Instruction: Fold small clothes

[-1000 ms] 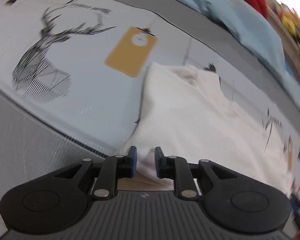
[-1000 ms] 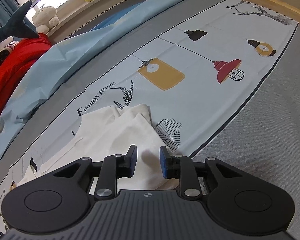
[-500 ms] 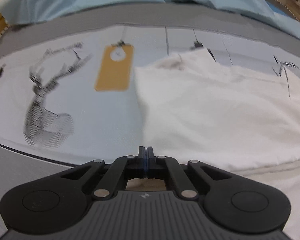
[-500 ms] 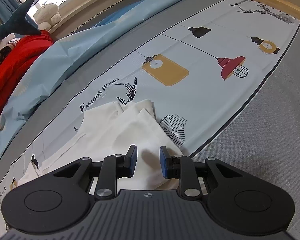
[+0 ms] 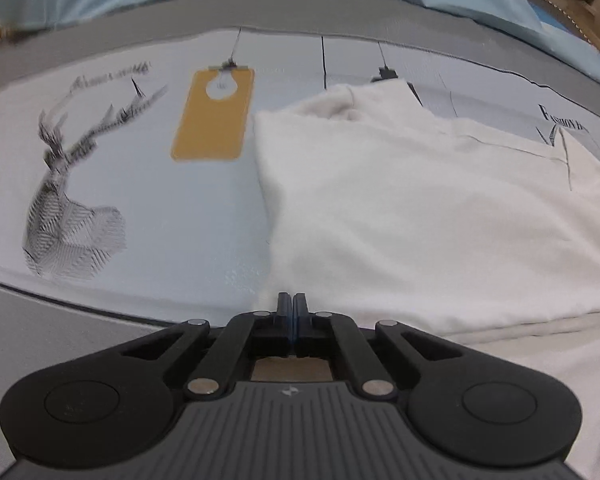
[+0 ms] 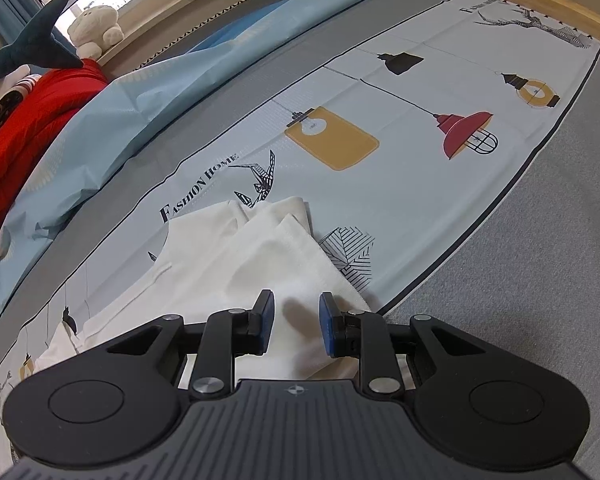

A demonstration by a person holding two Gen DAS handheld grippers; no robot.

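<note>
The fold looks mid-way: the soft, matte white garment (image 5: 420, 216) lies partly doubled on the smooth printed sheet (image 6: 400, 184), the left gripper (image 5: 291, 310) pinched together at its near corner, apparently on cloth, while the right gripper (image 6: 294, 326), jaws apart over the other end, likely must close next.

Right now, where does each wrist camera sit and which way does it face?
Left wrist: low behind the left claw, shut at the edge of the white garment, facing the deer print.
Right wrist: behind the open right claw, above the garment, facing the windowsill toys.
Shared: garment, yellow lamp print.
</note>
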